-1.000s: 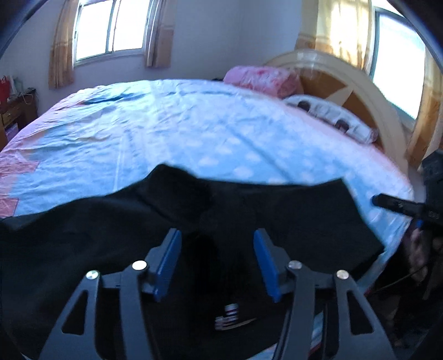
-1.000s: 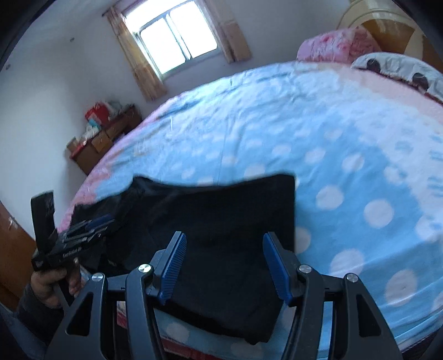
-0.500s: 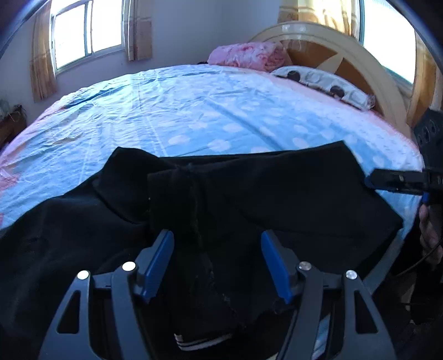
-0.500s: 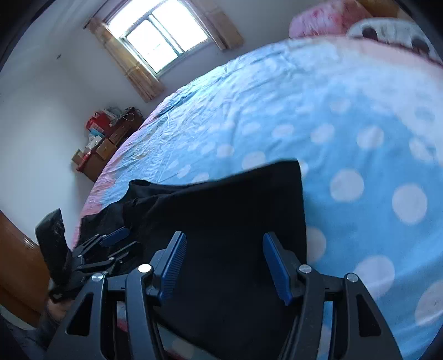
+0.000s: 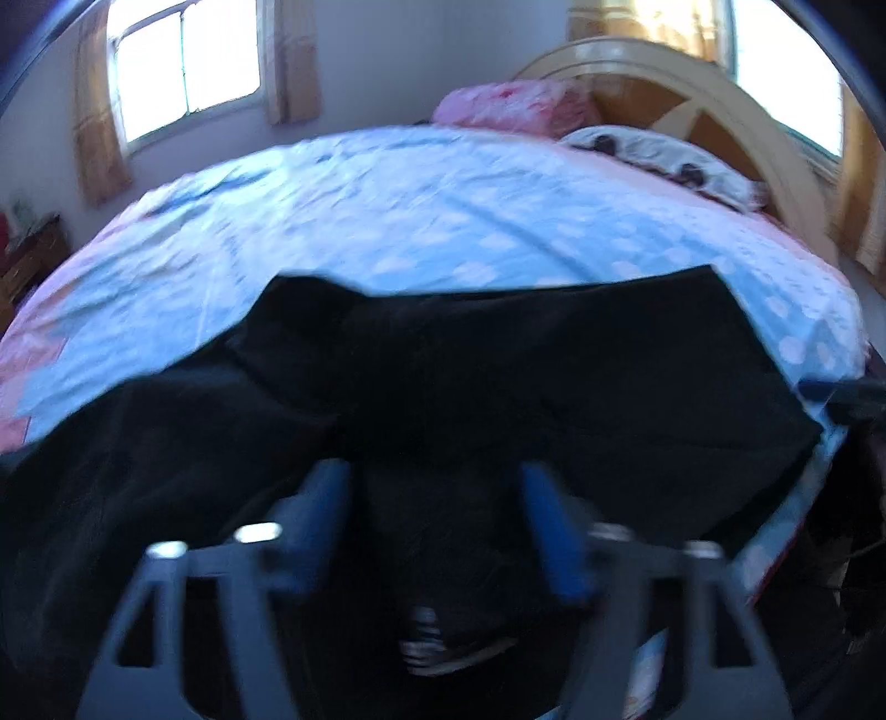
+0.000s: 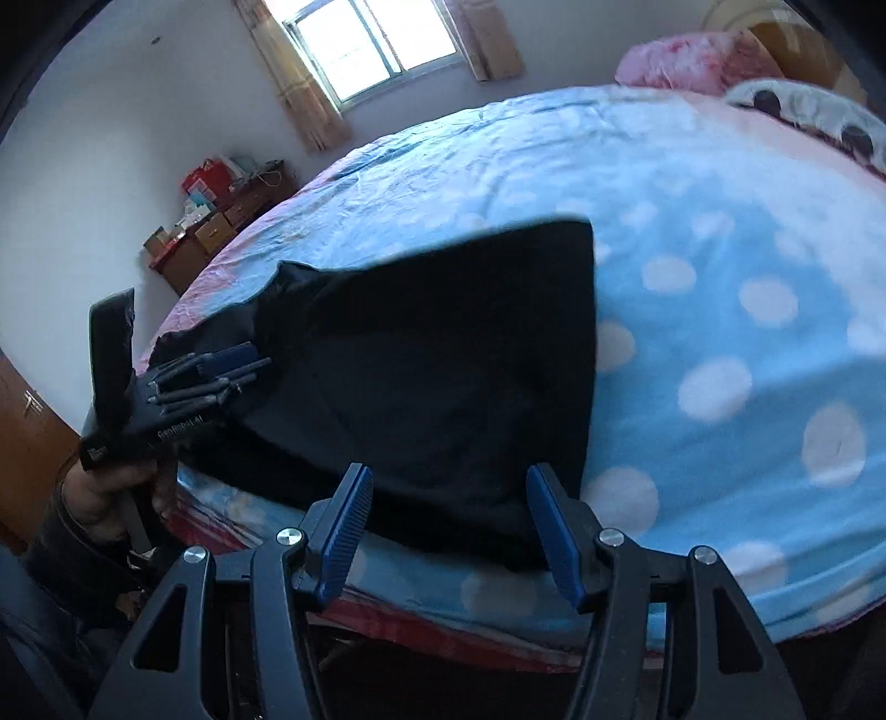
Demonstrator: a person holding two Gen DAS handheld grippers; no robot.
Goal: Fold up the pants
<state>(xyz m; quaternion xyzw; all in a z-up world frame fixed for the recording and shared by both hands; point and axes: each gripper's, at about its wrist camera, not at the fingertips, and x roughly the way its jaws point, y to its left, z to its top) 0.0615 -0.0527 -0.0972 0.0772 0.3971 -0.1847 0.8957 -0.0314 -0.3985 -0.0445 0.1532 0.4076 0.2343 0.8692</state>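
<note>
L claw (image 5: 437, 526) pulled back; both claws wide, black pants (image 6: 443, 360) under/ahead, R claw (image 6: 448, 531) at hem.

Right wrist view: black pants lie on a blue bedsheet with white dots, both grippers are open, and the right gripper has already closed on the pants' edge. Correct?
Not quite. The right gripper has not closed on anything: in the right wrist view its jaws stand wide apart, with the near edge of the black pants between them. The pants do lie on the dotted bedsheet, and the left gripper is open too.

Bed (image 6: 720, 266) in dotted blue sheet; pink pillow (image 5: 509, 105) by headboard (image 5: 720, 105); cluttered dresser (image 6: 221, 227) under window (image 6: 371, 44).
</note>
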